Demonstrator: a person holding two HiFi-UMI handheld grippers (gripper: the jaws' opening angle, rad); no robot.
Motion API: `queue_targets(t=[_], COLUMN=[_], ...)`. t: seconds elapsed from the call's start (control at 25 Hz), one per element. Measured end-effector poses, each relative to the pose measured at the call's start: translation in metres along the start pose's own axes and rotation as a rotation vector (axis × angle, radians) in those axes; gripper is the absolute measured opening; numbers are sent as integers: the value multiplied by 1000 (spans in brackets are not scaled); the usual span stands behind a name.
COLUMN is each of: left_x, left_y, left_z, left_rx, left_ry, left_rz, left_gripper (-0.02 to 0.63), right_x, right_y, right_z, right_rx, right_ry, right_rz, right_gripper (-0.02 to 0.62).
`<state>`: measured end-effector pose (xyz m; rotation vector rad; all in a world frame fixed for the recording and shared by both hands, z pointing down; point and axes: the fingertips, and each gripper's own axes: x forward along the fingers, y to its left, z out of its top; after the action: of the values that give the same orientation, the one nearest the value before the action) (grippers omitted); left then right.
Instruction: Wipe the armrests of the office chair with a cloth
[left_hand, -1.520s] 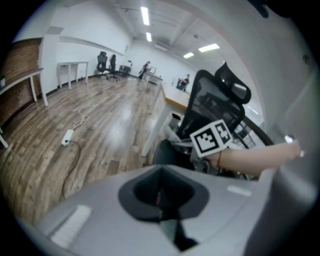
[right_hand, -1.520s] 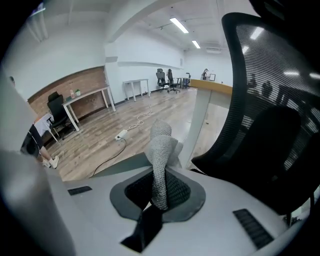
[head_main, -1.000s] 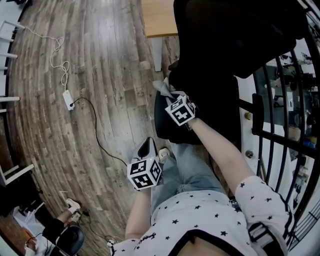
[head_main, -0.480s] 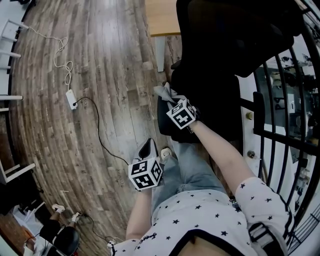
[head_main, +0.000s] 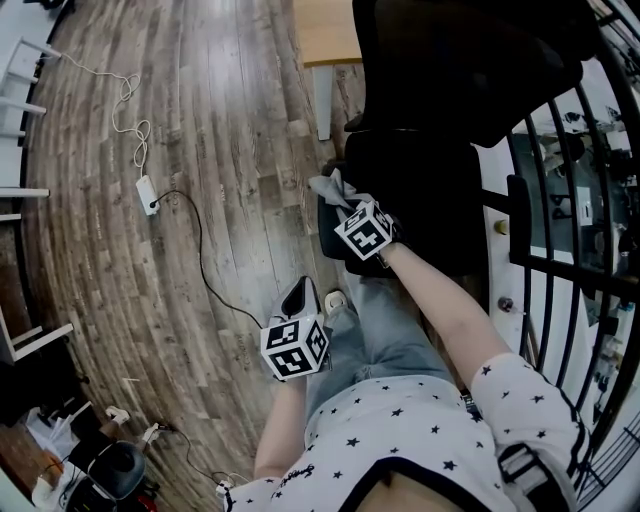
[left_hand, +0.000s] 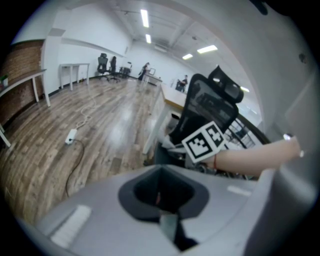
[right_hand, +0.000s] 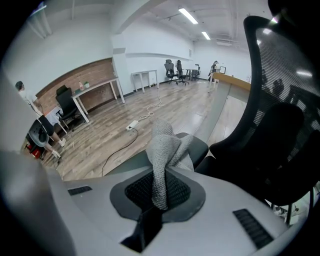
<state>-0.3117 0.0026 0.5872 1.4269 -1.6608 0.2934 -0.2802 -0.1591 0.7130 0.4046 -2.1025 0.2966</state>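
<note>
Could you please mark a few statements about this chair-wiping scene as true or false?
1. The right hand-held gripper is shut on a grey cloth. True.
2. The cloth lies on the floor. False: it is held in the jaws at the chair's armrest.
3. The left hand-held gripper holds a second cloth. False: its jaws are together with nothing in them, off to the side over the floor.
4. A power strip lies on the wooden floor. True.
5. The chair is white. False: it is black.
</note>
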Motion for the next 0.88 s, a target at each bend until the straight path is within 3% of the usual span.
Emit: queue_targets(t=[0.88], left_x=[-37], left_y=[5], left_z=[-26], left_rx=[10], left_ry=[-24], left_rz=[-11], left_gripper=[2], right_x=[-21], right_y=[62], right_z=[-37], right_rx=[-30], right_ry=[28], right_rz=[33], right_gripper=[37])
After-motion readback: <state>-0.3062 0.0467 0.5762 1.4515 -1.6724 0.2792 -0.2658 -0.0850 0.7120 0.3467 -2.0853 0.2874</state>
